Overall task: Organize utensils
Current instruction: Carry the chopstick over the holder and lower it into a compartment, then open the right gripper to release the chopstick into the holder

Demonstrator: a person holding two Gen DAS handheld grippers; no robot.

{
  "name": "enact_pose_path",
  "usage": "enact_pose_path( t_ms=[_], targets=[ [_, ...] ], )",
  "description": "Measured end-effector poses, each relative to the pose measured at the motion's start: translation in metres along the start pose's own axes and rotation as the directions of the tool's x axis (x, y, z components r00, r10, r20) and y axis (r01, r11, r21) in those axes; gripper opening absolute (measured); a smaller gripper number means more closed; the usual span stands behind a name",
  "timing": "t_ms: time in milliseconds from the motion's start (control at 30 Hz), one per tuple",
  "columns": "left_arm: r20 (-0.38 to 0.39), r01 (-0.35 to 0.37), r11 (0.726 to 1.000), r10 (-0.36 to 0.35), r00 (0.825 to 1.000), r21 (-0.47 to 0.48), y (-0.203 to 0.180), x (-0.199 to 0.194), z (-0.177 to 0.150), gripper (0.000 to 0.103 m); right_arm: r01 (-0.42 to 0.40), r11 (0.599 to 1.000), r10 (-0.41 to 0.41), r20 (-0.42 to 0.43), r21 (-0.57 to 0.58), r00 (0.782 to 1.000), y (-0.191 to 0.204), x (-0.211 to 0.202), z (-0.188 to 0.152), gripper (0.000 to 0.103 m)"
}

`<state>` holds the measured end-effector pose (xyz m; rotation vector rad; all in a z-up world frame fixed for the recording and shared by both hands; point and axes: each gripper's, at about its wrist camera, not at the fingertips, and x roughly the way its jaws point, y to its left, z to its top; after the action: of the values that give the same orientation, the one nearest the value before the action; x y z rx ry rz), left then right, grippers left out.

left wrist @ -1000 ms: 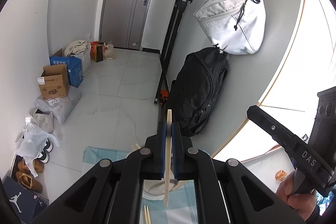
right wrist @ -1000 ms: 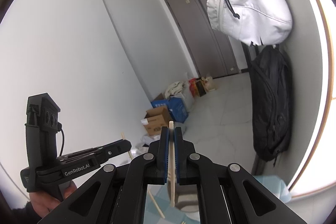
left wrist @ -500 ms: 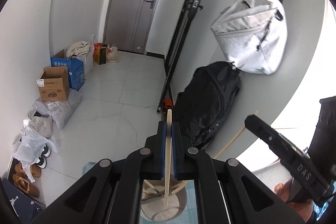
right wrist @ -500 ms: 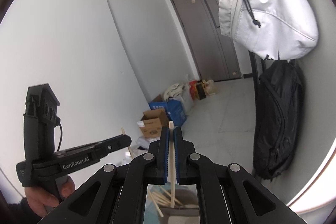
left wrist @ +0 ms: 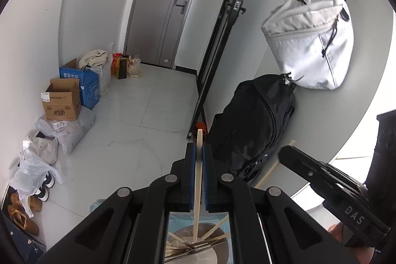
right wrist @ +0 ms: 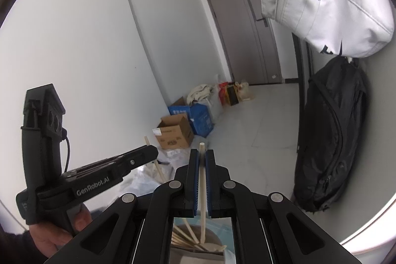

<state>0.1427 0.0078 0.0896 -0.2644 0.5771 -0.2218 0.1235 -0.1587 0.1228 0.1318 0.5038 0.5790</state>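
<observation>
- Your left tongs [left wrist: 199, 152]: clamped on one pale wooden chopstick [left wrist: 197, 189], held nearly upright, its lower end reaching down over the round holder [left wrist: 212, 234].
- Your right tongs [right wrist: 201, 157]: clamped on one chopstick of their own [right wrist: 202, 192], also nearly upright, its lower end inside the holder's mouth.
- Held chopsticks: two in all, one per tongs.
- Holder: one grey round container below both tongs, standing on a light blue cloth [left wrist: 178, 217]. Loose chopsticks [left wrist: 183, 243] lie fanned inside it; at least five show in the left wrist view, though the exact count cannot be told.
- Your left hand [right wrist: 61, 236]: seen in the right wrist view gripping the handle marked GenRobot.AI.
- Backdrop: two bags on the wall, one white shoulder bag [left wrist: 311, 46] above one black backpack [left wrist: 252, 125]; one brown cardboard box [left wrist: 63, 100]; one blue box [left wrist: 84, 83]; one grey door [left wrist: 163, 6].
</observation>
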Motion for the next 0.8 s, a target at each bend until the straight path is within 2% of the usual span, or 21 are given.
enact_pose_path(
  t_ms=[167,500,667,800],
  targets=[
    [-0.012,0.026,1.0,-0.026,1.0,0.003,0.001,0.002,-0.004,0.001,-0.004,1.0,0.004,-0.024,-0.014,1.0,0.0,0.008,-0.009,0.004],
    [-0.114,0.055,0.997,-0.048,0.992,0.06,0.0,0.007,-0.011,0.001,-0.026,1.0,0.026,-0.076,-0.007,0.997,0.004,0.018,-0.028,0.005],
    [-0.162,0.088,0.996,-0.084,0.983,0.016,0.009,0.004,-0.011,0.001,-0.057,0.998,0.061,-0.101,0.04,0.993,0.0,0.019,-0.037,0.008],
    [-0.173,0.068,0.998,-0.069,0.983,-0.006,0.015,-0.004,-0.009,0.002,-0.09,0.991,0.1,-0.094,0.102,0.991,-0.005,0.011,-0.041,0.011]
  ],
)
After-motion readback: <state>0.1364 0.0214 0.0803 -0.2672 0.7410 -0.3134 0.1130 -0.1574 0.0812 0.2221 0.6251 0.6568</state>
